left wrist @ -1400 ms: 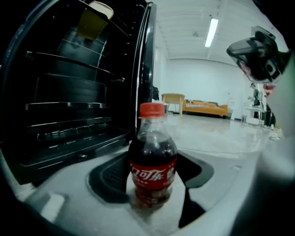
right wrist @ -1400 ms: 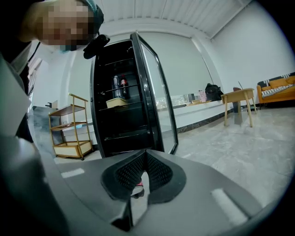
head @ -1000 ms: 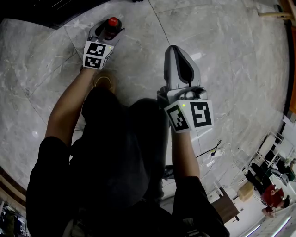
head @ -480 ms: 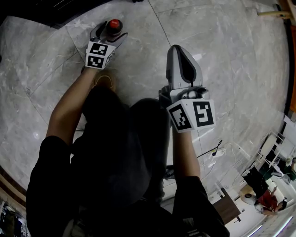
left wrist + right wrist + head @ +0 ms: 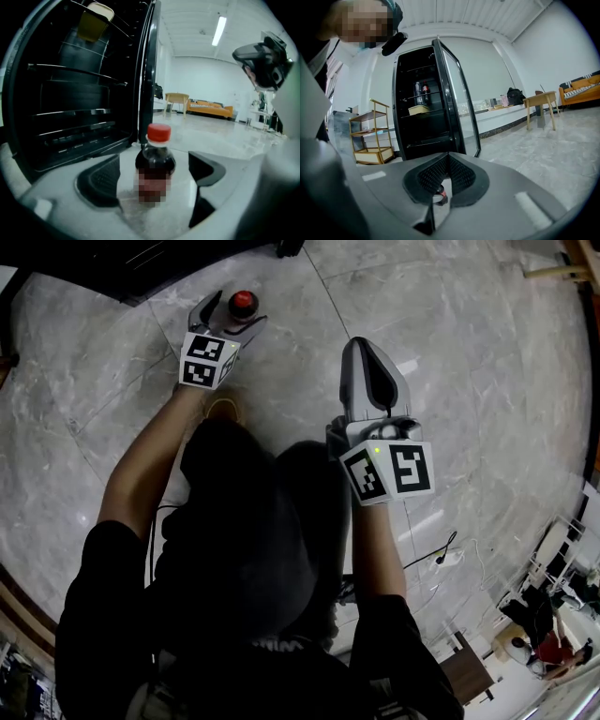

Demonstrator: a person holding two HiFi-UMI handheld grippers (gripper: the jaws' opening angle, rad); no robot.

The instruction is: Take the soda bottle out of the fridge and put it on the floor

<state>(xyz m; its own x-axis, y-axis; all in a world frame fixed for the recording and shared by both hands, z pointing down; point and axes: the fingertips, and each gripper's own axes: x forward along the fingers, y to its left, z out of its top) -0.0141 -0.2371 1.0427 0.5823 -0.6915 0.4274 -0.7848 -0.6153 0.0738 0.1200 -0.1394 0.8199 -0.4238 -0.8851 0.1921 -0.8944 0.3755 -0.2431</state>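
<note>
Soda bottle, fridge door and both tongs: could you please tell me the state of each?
Soda bottle: upright on the floor, cap on.
Fridge door: open.
Left tongs: open; jaws have just been opening, bottle between them untouched.
Right tongs: shut.

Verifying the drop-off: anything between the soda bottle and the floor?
Nothing visible. The soda bottle stands upright on the floor between the jaws of the left gripper, which have just been opening and stand clear of it.
</note>
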